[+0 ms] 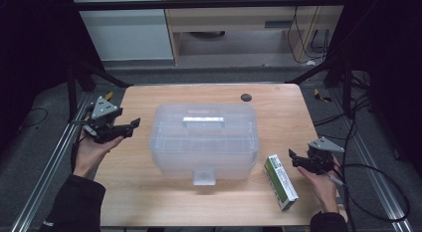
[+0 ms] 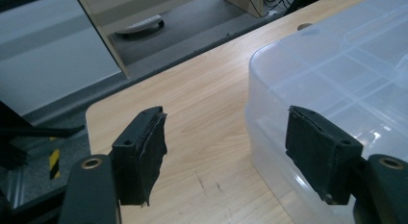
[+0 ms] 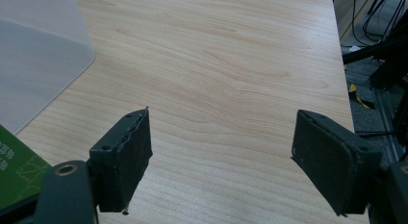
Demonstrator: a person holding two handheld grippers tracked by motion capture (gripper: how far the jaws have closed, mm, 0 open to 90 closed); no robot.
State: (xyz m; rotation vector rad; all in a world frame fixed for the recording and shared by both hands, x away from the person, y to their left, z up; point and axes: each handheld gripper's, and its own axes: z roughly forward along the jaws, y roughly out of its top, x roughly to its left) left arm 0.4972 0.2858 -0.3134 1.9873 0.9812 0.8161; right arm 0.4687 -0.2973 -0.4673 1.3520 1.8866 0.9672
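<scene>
High view: my left gripper [image 1: 133, 125] sits at the left edge of the wooden table [image 1: 149, 202], held in my left hand [image 1: 89, 152], its jaws pointing toward the clear plastic storage box [image 1: 204, 140]. It stands apart from the box and holds nothing. The box rests in the middle of the table, lid on, with a white handle [image 1: 203, 120] on top and a latch tab [image 1: 204, 178] at the near side. My right gripper [image 1: 293, 158] is near the right edge, in my right hand [image 1: 321, 187], jaws aimed at the green and white carton [image 1: 280, 181]. The carton lies flat just right of the box's near corner, close to the jaws but not between them.

Left gripper view: my left jaws stand wide apart, with bare tabletop [image 2: 202, 118] between the pads. The box [image 2: 337, 75] rises at the right, its side wall passing behind the right pad; I cannot tell whether that pad touches it. Nothing is gripped.

Right gripper view: my right jaws also stand wide apart over bare wood [image 3: 216, 65], nothing held. A corner of the box [image 3: 38, 56] shows upper left, and a corner of the carton [image 3: 14, 171] shows lower left, outside the left pad.
</scene>
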